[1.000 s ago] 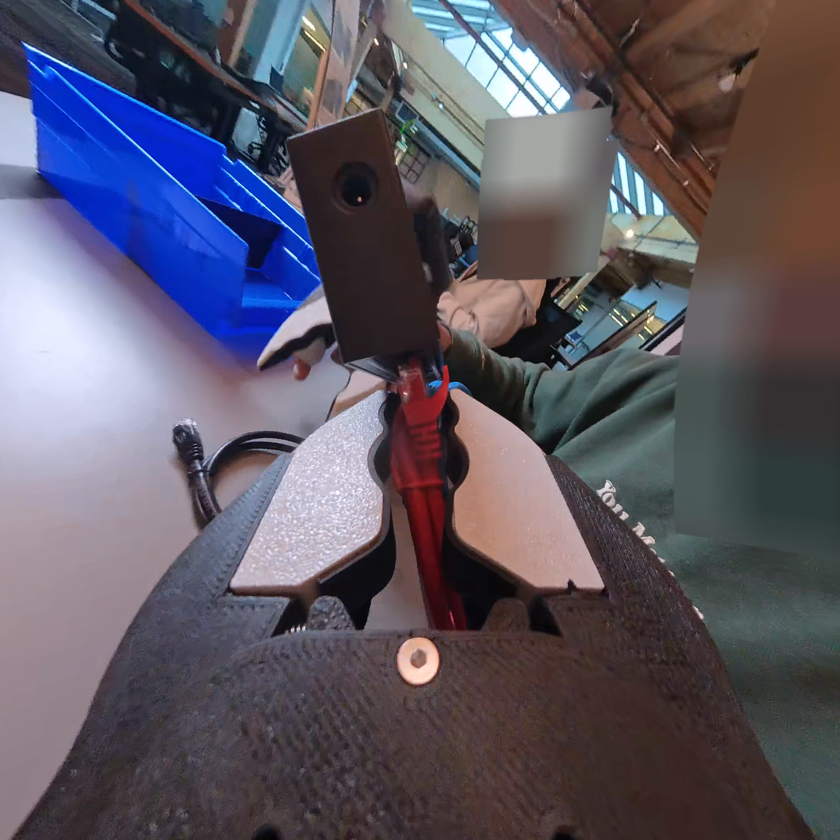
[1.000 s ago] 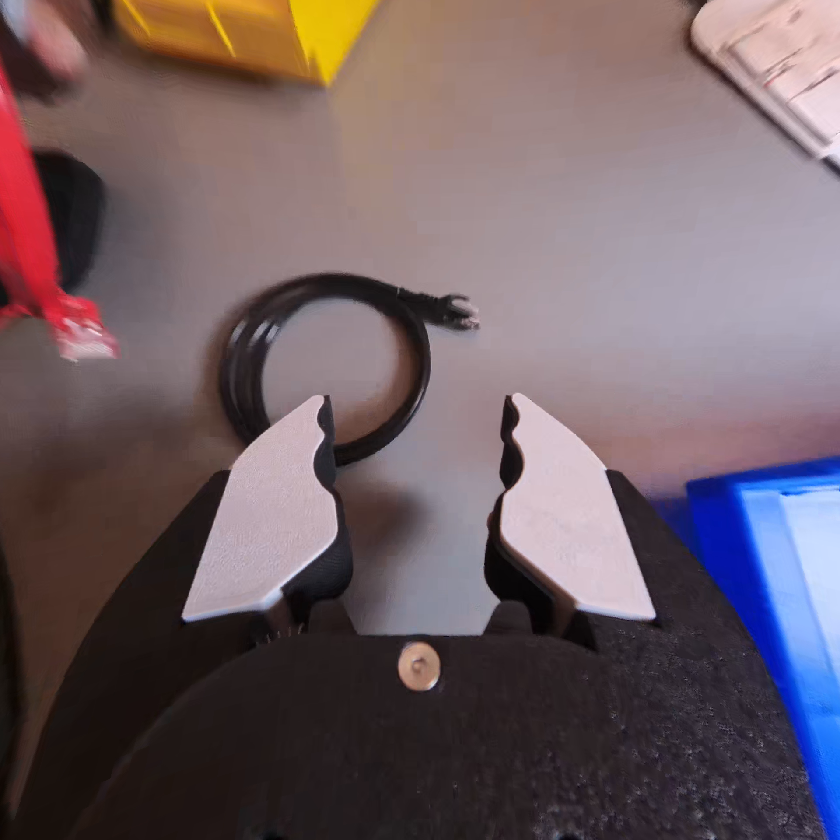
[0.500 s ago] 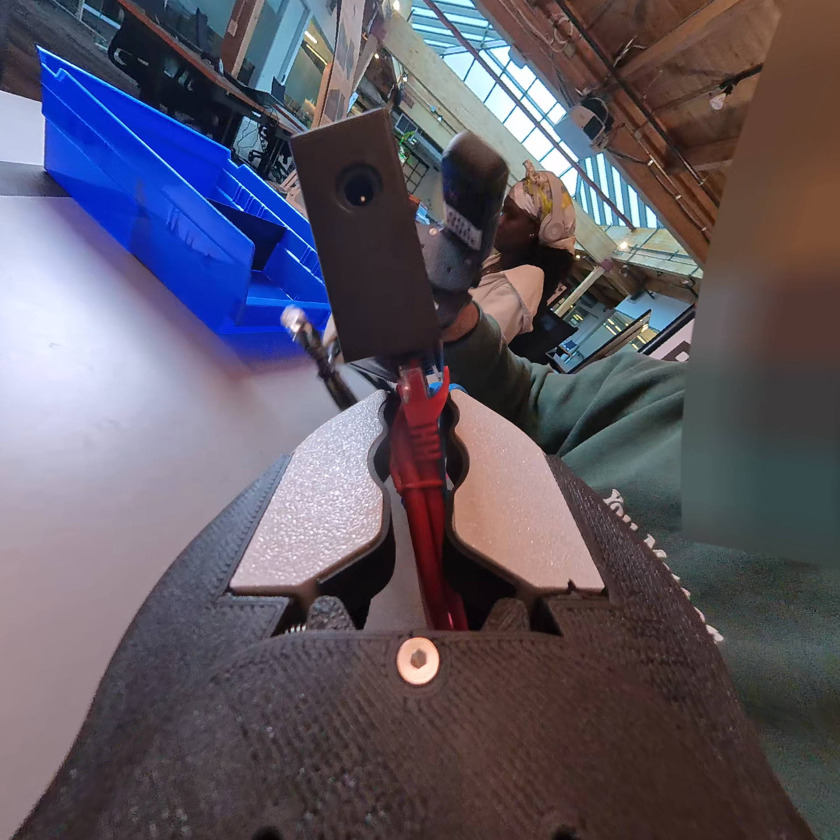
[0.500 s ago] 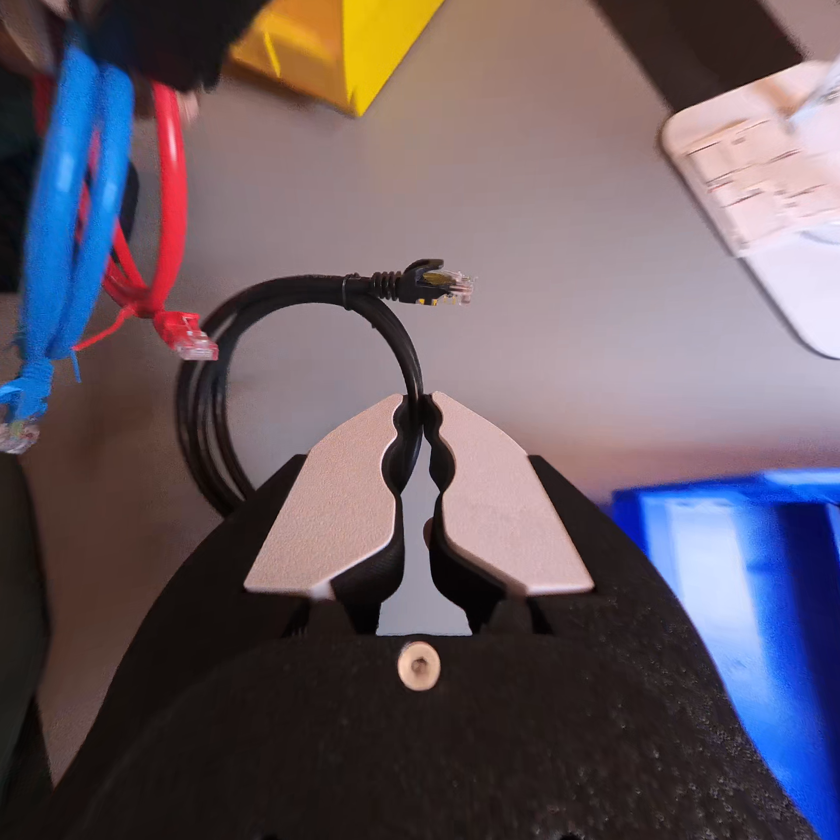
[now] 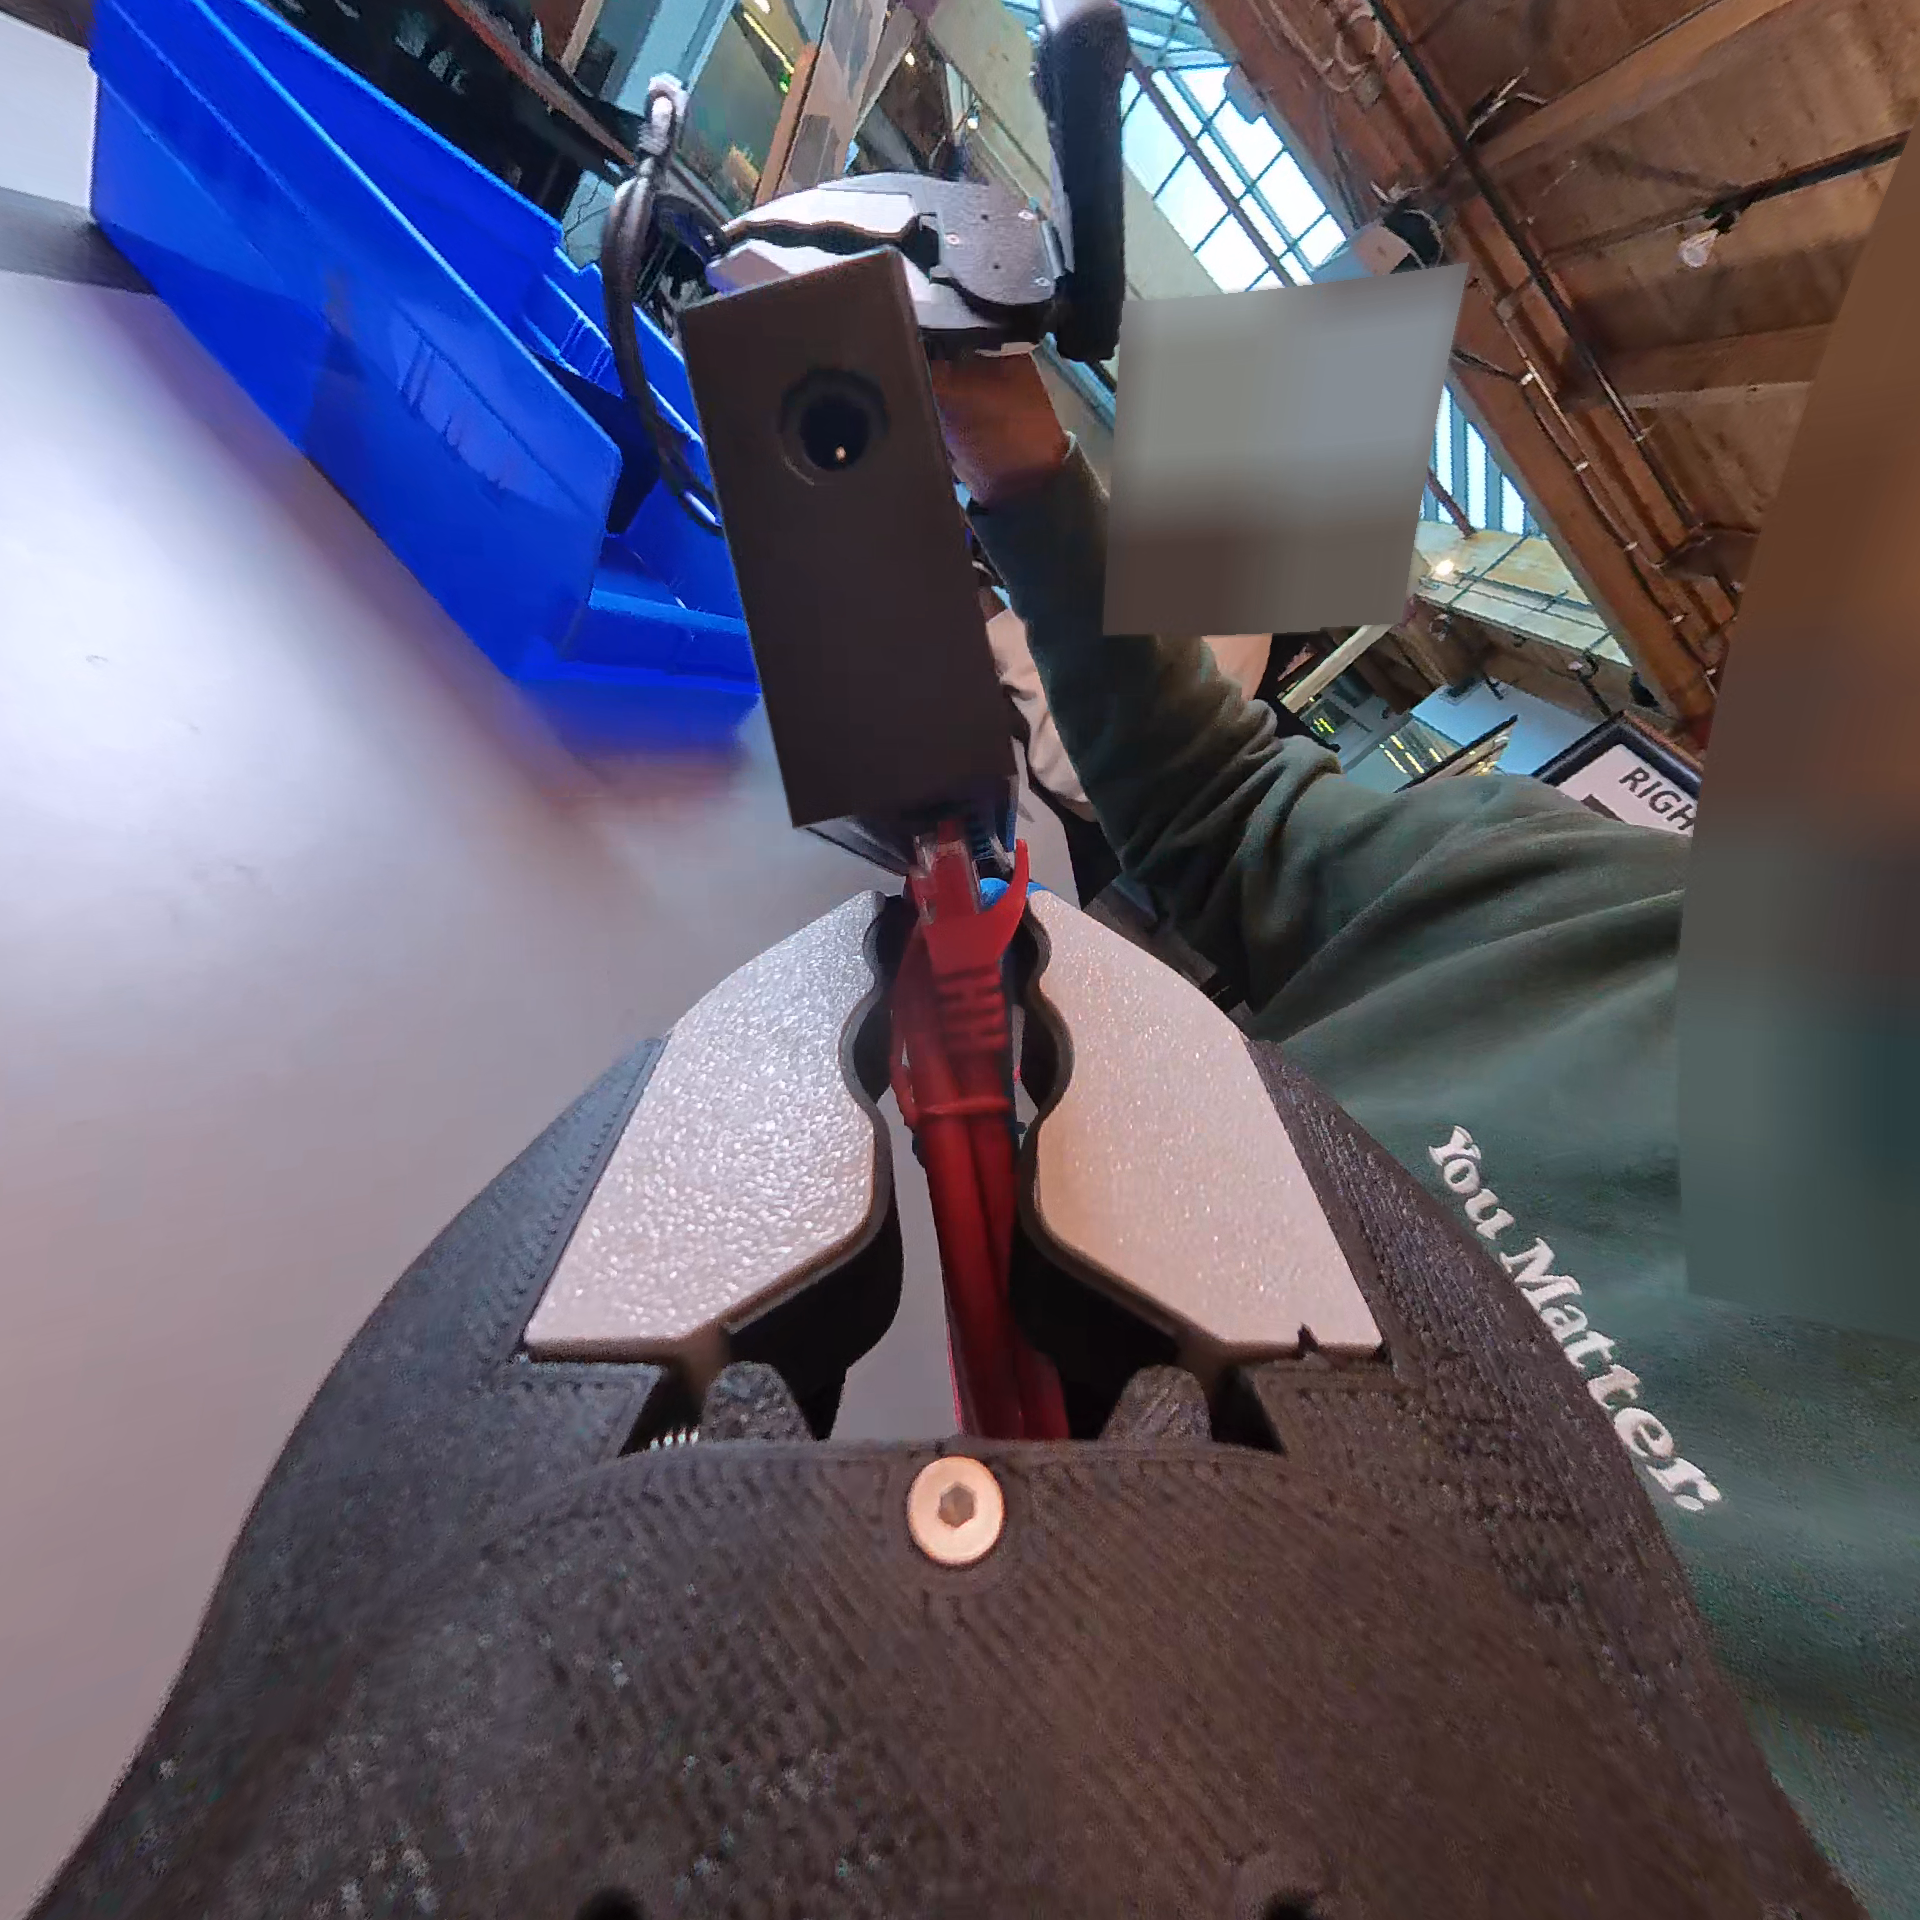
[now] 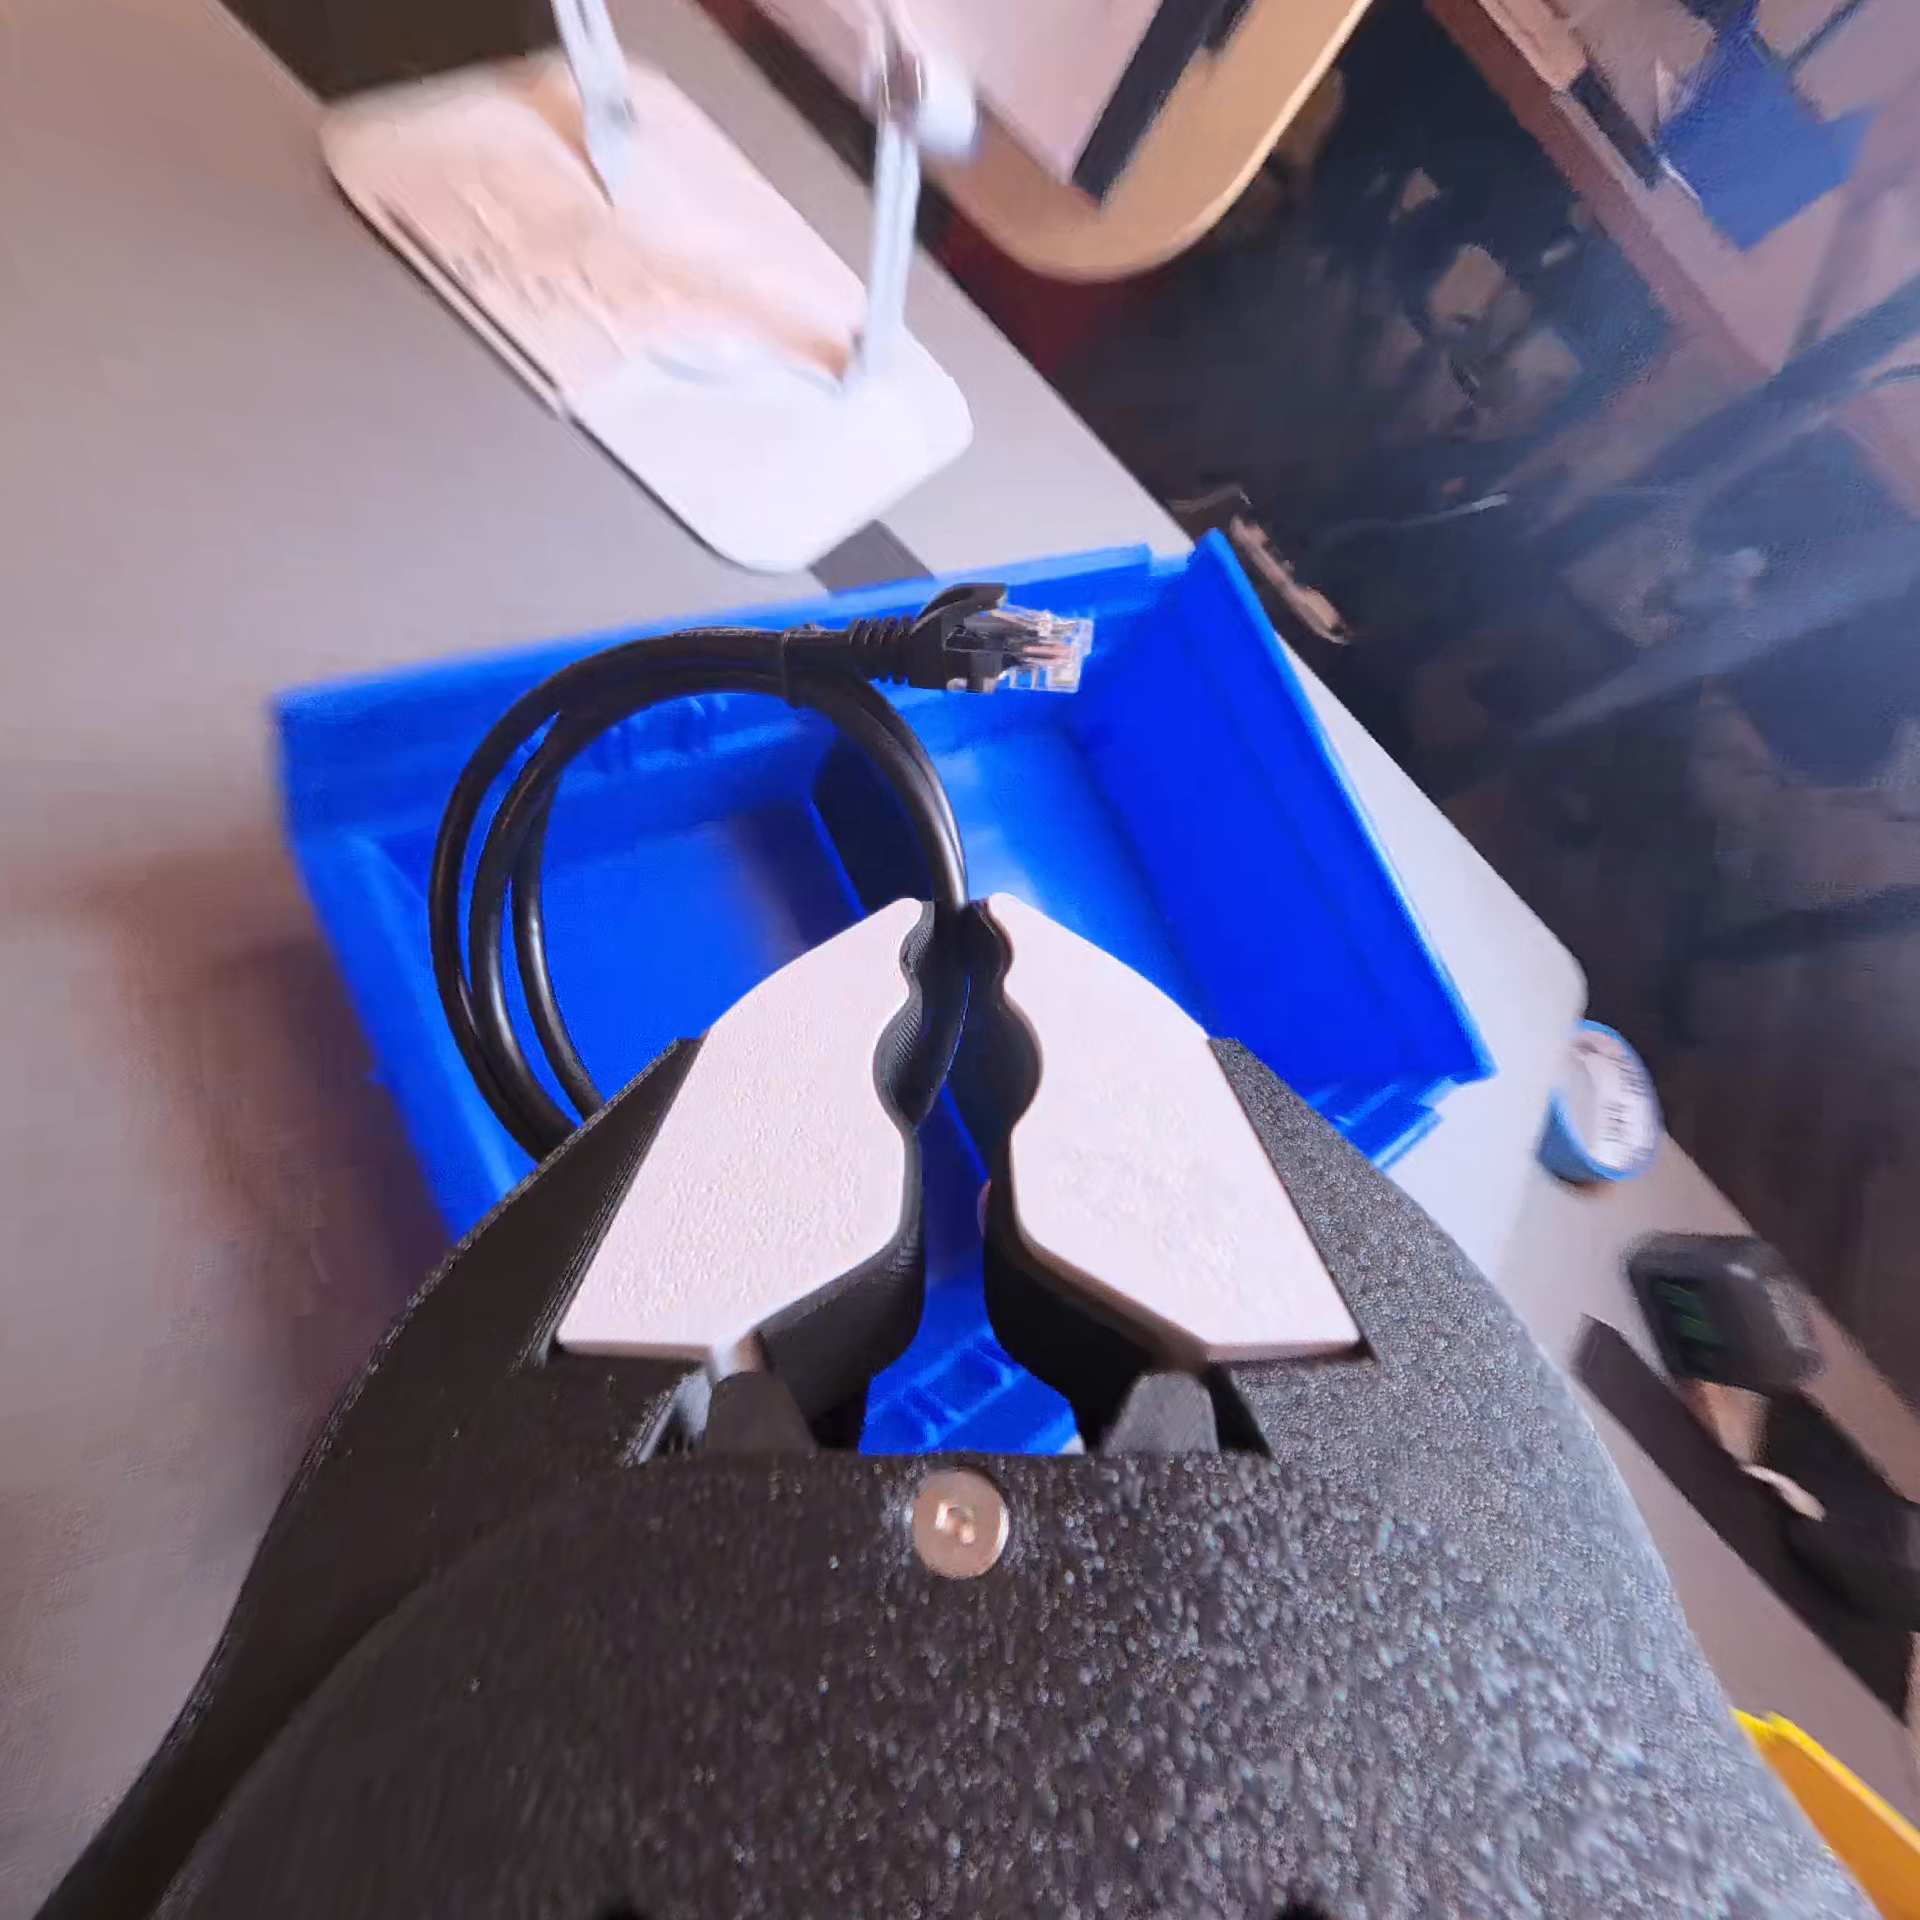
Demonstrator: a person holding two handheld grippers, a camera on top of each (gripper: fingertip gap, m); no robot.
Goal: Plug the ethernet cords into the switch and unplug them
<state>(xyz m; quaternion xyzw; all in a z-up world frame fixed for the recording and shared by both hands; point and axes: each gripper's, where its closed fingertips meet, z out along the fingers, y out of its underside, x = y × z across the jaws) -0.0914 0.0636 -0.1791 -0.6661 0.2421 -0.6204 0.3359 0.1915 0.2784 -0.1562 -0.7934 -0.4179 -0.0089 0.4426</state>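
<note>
Red cord and black cord each pinched in tongs

A red ethernet cord sits between the left gripper's speckled silver pads, its body black and coarsely textured. The switch is matte black. A glossy black cord (clear plug at its tip) hangs over a bright blue bin. The table is pale grey; the sleeve dark green.

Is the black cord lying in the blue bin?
No, the right hand-held gripper pinches the black cord and holds it above the blue bin.
</note>
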